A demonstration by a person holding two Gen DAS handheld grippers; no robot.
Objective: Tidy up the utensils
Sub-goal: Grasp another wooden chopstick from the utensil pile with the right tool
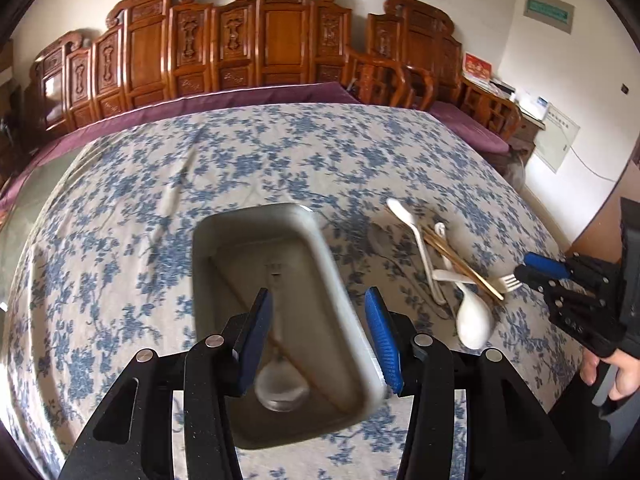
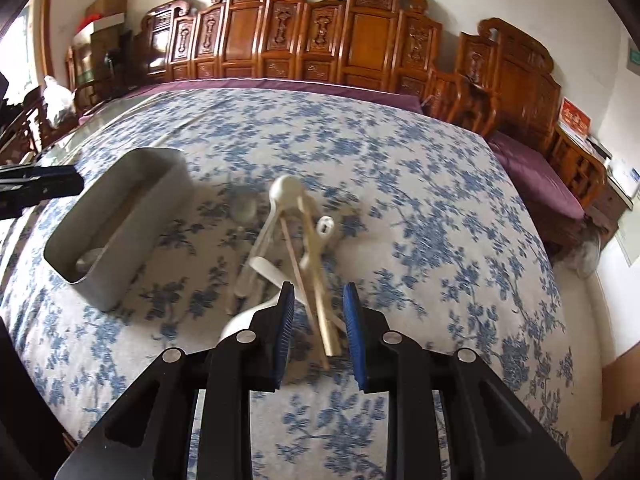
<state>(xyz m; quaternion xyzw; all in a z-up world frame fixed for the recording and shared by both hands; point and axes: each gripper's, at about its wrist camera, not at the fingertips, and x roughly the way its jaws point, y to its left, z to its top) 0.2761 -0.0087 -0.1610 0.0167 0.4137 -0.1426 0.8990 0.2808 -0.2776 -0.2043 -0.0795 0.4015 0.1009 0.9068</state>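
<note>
A grey rectangular bin (image 1: 344,312) (image 2: 120,216) stands on the blue-flowered tablecloth. Inside it lie a metal spoon (image 1: 282,384), a fork and a chopstick. My left gripper (image 1: 318,344) is open and empty, hovering over the bin's near end. To the right lies a pile of utensils (image 1: 444,264) (image 2: 296,240): white spoons, a white ladle (image 1: 474,320), wooden chopsticks (image 2: 320,300) and a white fork (image 1: 508,282). My right gripper (image 2: 319,320) (image 1: 536,268) is open, fingers either side of the chopsticks' near ends, holding nothing.
The table (image 2: 440,240) is covered by the flowered cloth. Carved wooden chairs (image 1: 280,40) with purple cushions line the far edge and right side. A hand (image 1: 616,372) holds the right gripper at the table's right edge.
</note>
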